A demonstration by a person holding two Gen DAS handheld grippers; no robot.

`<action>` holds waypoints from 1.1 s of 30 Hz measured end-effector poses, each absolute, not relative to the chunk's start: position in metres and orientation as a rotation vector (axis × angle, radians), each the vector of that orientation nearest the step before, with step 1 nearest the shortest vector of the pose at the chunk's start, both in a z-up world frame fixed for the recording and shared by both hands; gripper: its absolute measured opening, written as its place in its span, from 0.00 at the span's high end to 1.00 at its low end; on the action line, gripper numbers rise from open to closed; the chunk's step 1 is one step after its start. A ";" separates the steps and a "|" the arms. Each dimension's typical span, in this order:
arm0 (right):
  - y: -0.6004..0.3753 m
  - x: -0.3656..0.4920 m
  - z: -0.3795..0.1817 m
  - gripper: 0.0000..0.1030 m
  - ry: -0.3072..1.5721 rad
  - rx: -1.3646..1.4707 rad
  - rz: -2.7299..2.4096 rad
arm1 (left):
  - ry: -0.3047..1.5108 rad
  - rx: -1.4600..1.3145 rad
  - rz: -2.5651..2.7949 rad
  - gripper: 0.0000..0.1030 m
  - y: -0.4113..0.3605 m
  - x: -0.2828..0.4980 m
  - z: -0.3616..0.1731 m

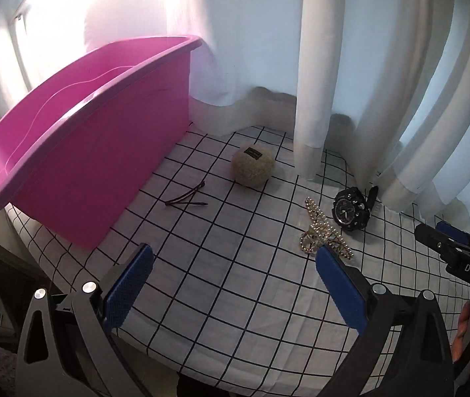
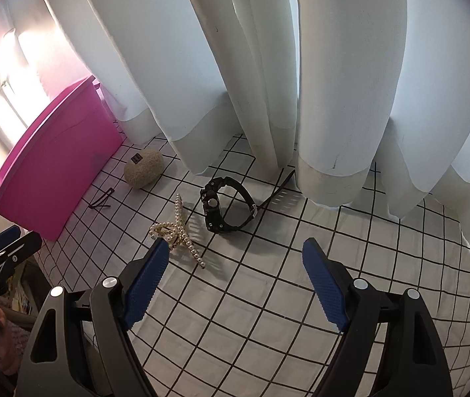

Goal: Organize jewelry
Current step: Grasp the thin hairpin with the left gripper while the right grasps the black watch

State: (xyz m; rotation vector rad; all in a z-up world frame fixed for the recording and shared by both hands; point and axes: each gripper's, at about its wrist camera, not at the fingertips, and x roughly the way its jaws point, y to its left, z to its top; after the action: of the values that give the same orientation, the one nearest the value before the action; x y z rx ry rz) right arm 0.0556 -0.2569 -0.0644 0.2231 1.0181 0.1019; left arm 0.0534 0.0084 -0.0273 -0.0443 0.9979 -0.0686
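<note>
Both the left gripper and right gripper are hanging wide open, holding nothing, over bare checked cloth; the pearl hair claw is lying beside the black watch, near the curtain hem.

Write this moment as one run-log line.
left gripper: open, empty | right gripper: open, empty | pearl hair claw, black wristwatch: on checked cloth | pink plastic tub: nothing seen inside
</note>
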 end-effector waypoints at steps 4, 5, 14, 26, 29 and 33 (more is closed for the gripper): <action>-0.263 0.065 -0.077 0.23 1.035 0.228 0.136 | 1.004 -0.070 0.017 0.06 0.010 0.056 -0.042; -0.264 0.068 -0.081 0.23 1.043 0.233 0.139 | 1.007 -0.075 0.038 0.06 0.011 0.058 -0.045; -0.257 0.099 -0.113 0.23 1.056 0.276 0.135 | 0.991 -0.101 0.117 0.06 0.038 0.091 -0.074; -0.238 0.117 -0.146 0.23 1.060 0.237 0.052 | 0.980 -0.065 0.079 0.06 0.055 0.119 -0.126; -0.236 0.120 -0.151 0.23 1.071 0.212 0.026 | 0.975 -0.031 0.072 0.06 0.054 0.125 -0.132; -0.236 0.125 -0.155 0.23 1.086 0.218 -0.002 | 0.976 -0.032 0.057 0.06 0.056 0.132 -0.137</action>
State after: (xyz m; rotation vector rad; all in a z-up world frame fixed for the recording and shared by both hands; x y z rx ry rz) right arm 0.1252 -0.2359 -0.1555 0.2178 1.0861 -0.0016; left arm 0.1324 0.0561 -0.1371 -0.0319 0.9765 0.0572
